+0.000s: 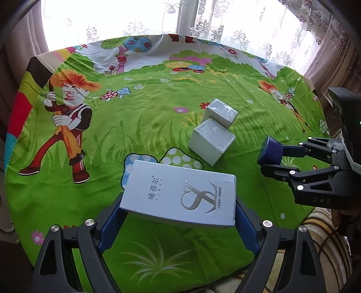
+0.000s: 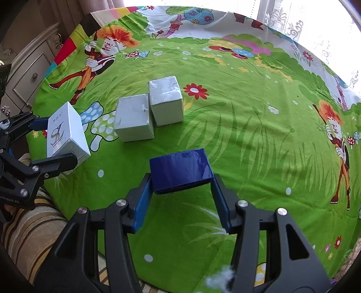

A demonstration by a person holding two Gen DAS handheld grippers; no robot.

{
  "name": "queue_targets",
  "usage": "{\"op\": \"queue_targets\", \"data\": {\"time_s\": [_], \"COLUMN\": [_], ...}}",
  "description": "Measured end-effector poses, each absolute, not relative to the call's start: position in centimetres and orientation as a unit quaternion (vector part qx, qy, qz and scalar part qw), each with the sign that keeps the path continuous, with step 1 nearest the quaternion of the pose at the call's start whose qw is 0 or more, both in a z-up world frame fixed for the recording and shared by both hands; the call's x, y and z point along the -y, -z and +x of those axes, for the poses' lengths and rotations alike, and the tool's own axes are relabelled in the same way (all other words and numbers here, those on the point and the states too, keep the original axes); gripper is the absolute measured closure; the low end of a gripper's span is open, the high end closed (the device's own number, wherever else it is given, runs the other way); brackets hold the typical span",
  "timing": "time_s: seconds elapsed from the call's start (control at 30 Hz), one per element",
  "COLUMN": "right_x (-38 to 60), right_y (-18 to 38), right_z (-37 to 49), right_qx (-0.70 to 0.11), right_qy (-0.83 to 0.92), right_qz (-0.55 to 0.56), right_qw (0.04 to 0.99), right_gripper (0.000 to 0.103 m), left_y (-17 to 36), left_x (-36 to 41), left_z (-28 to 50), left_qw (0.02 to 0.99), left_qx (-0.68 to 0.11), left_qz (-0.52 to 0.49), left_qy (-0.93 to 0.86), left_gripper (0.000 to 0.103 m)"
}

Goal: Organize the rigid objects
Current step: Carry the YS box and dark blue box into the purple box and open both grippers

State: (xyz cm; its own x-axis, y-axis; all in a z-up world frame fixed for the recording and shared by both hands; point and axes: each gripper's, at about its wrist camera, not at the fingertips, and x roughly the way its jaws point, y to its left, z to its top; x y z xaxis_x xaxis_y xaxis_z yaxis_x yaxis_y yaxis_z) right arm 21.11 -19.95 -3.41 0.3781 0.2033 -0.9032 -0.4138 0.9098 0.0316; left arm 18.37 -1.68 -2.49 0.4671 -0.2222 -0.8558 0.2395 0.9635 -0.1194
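My left gripper (image 1: 179, 205) is shut on a long white box with silver lettering (image 1: 180, 193) and holds it crosswise above the near edge of the table; it also shows in the right wrist view (image 2: 65, 133). My right gripper (image 2: 181, 184) is shut on a dark blue box (image 2: 181, 172), held just above the cloth; the blue box shows at the right of the left wrist view (image 1: 269, 151). Two plain white boxes (image 1: 211, 142) (image 1: 220, 112) stand side by side, touching, on the table's middle; they also show in the right wrist view (image 2: 134, 118) (image 2: 165, 100).
The round table carries a green cartoon-print cloth (image 1: 144, 126). Lace curtains and a bright window (image 1: 158, 18) stand behind it. A striped cushion (image 2: 29, 227) lies at the near edge. A pale cabinet (image 2: 27, 67) stands to the left.
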Motion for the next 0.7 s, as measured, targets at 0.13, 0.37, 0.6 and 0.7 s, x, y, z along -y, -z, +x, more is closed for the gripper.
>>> {"op": "queue_targets", "data": {"time_s": [0.13, 0.37, 0.6, 0.7], "right_x": [20.6, 22.1, 23.7, 24.6], "right_y": [2.6, 0.7, -0.7, -1.3], "right_z": [19.3, 16.0, 13.1, 12.0], "right_qx": [-0.520, -0.507, -0.495, -0.490], "right_qy": [-0.178, -0.160, -0.143, -0.135], "right_qz": [-0.094, -0.077, -0.063, -0.056], "right_qw": [0.830, 0.843, 0.855, 0.860], "right_gripper": [0.047, 0.047, 0.047, 0.047], "left_y": [1.4, -0.3, -1.1, -1.3], "left_x": [1.7, 3.7, 5.9, 6.9], "left_z": [17.3, 14.9, 12.8, 11.9], "left_qw": [0.861, 0.862, 0.860, 0.859], "left_qx": [-0.491, -0.482, -0.479, -0.478], "left_qz": [0.004, 0.007, 0.012, 0.016], "left_qy": [0.135, 0.157, 0.175, 0.182], "left_gripper": [0.015, 0.015, 0.015, 0.015]}}
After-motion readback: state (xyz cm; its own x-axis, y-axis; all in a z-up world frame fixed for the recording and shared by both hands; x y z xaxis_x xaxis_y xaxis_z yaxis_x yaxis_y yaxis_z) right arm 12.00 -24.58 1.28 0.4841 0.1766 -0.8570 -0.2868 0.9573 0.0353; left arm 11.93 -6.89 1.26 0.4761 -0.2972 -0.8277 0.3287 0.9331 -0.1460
